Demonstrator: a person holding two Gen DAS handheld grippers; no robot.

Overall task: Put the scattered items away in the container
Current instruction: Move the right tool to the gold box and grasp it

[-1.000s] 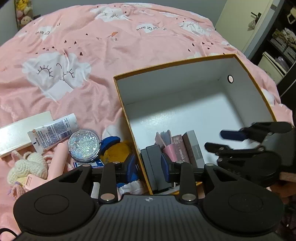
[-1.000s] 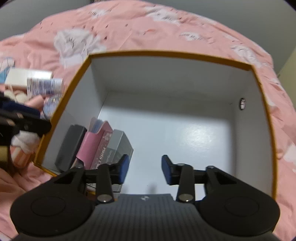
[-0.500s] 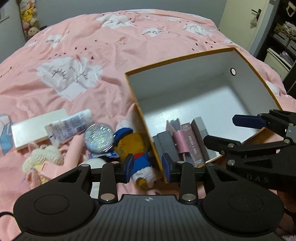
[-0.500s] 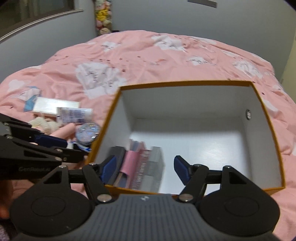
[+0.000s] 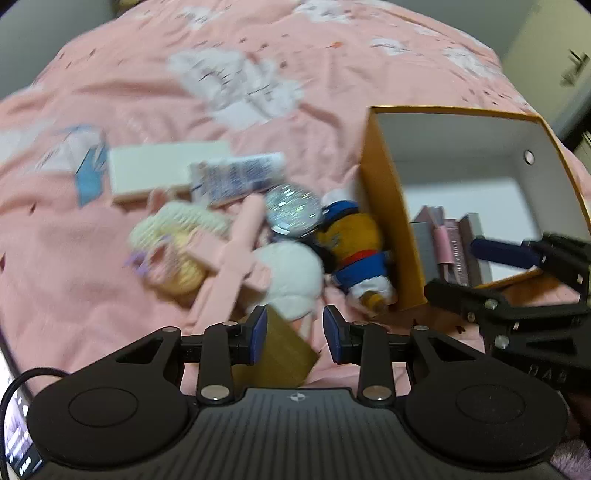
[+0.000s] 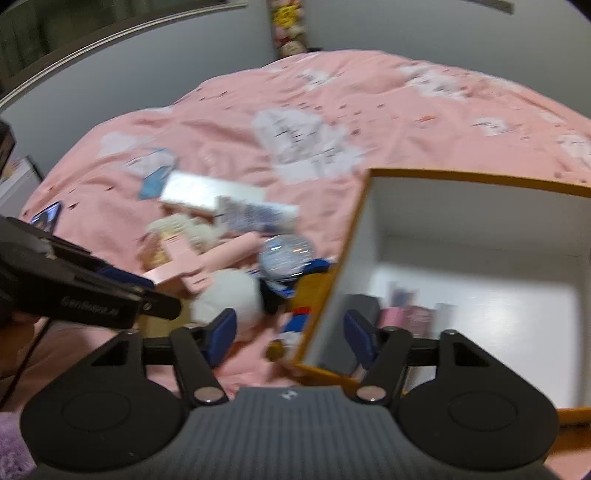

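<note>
Left of the orange box (image 5: 384,206) lie a stiff white carton (image 5: 162,170), a squashy tube (image 5: 236,175), a soft white plush (image 5: 291,273); grab its middle. Left gripper (image 5: 293,334) is partly open, empty. Right gripper (image 6: 288,336) is closing, holding nothing.

A home bedroom: a bed (image 6: 369,122) under a pink cloud-print duvet (soft toys (image 6: 286,31) stacked in the far corner), grey walls, a cupboard door (image 5: 546,48).
</note>
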